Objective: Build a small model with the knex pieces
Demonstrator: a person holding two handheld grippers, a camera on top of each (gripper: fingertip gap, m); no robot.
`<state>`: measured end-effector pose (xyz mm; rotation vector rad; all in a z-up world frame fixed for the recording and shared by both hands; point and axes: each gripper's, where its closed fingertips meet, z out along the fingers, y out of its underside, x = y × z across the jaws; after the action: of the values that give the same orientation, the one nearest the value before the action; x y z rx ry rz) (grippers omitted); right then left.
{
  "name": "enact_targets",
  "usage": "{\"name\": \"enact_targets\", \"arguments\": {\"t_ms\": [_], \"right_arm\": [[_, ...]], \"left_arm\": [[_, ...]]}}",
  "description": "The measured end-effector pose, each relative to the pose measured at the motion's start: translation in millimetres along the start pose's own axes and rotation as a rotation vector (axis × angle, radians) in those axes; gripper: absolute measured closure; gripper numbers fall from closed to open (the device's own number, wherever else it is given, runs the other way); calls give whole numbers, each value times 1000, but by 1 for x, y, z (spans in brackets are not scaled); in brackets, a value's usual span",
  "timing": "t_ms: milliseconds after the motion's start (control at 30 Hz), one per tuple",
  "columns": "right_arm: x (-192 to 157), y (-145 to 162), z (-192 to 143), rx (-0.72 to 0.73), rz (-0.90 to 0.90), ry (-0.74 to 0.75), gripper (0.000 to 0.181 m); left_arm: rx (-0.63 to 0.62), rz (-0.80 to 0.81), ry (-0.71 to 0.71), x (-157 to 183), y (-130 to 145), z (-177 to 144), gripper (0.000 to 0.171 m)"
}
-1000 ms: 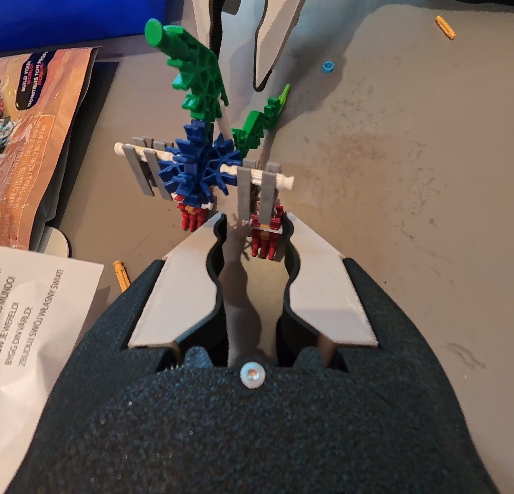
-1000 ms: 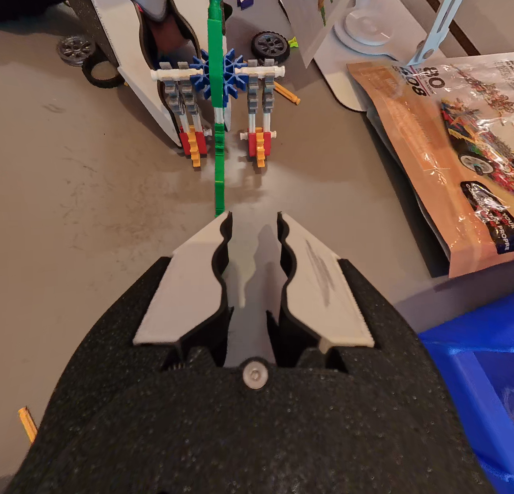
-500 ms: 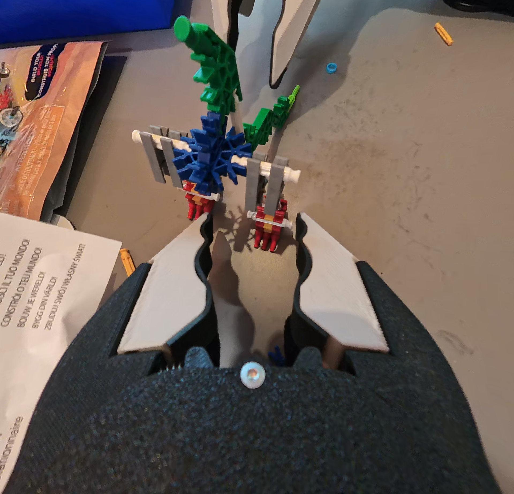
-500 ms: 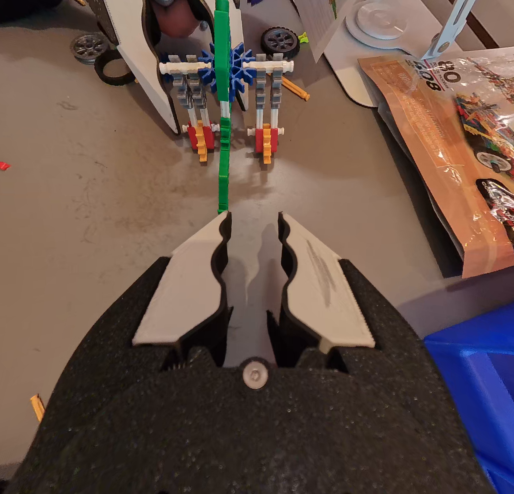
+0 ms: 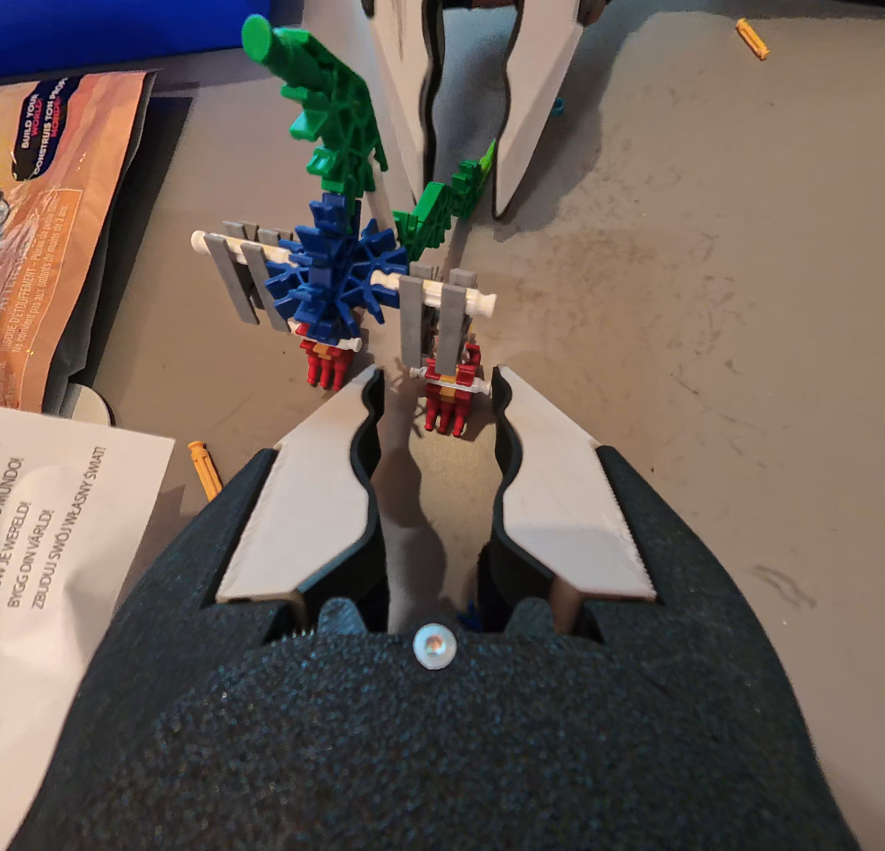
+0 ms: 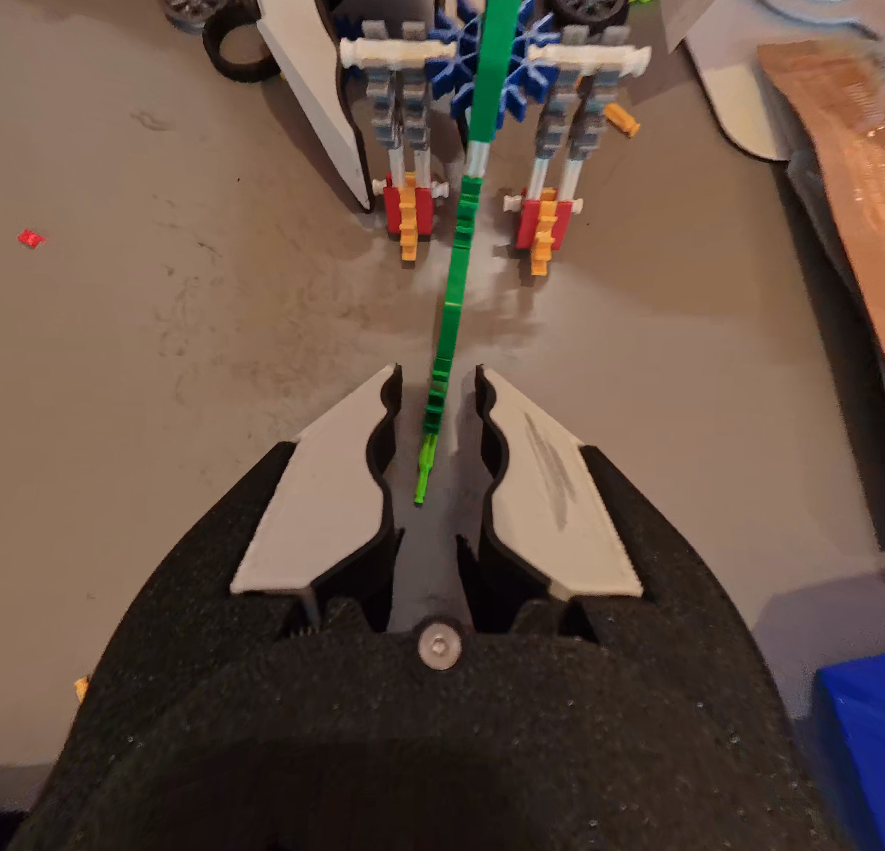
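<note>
Left hand-held gripper point(image 5: 436, 378), jaws apart and empty, brackets the model's point(image 5: 345, 277) red foot point(image 5: 448, 392) at frame centre. Right hand-held gripper point(image 6: 436, 373), also parted and empty, straddles the green tail point(image 6: 443, 363) without contact. The model stands on the worktop point(image 5: 670, 301).

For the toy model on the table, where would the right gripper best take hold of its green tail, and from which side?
Probably the flat green tail, near its low end. It runs edge-on straight toward the right gripper, whose open fingers already flank its thin faces, so coming in lengthwise from the tail's tip and closing across the faces looks best. The toy model stands beyond.
</note>
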<state>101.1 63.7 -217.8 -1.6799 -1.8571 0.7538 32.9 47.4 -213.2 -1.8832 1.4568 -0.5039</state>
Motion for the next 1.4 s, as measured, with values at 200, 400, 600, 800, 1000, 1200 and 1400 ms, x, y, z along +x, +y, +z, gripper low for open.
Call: {"name": "enact_targets", "arguments": {"t_ms": [200, 400, 600, 800, 1000, 1200, 1400], "right_arm": [[-4, 5, 8, -43, -18, -14, 172], [-6, 6, 6, -43, -21, -26, 174], [-6, 5, 7, -38, 0, -31, 166], [1, -4, -7, 35, 11, -1, 151], [13, -8, -28, 125, 51, 46, 151], [18, -4, -39, 187, 103, 79, 151], [12, -4, -41, 233, 119, 151, 152]], "left_arm": [[-17, 10, 10, 3, 2, 5, 132], [-20, 10, 16, 5, 2, 6, 134], [-27, 11, 13, 4, 3, 7, 133], [-26, 8, 9, 2, 4, 4, 130], [-44, 14, 16, 4, 8, -1, 130], [-66, 32, 16, 6, 11, -3, 132], [-78, 51, 28, 12, 11, 0, 133]]}}
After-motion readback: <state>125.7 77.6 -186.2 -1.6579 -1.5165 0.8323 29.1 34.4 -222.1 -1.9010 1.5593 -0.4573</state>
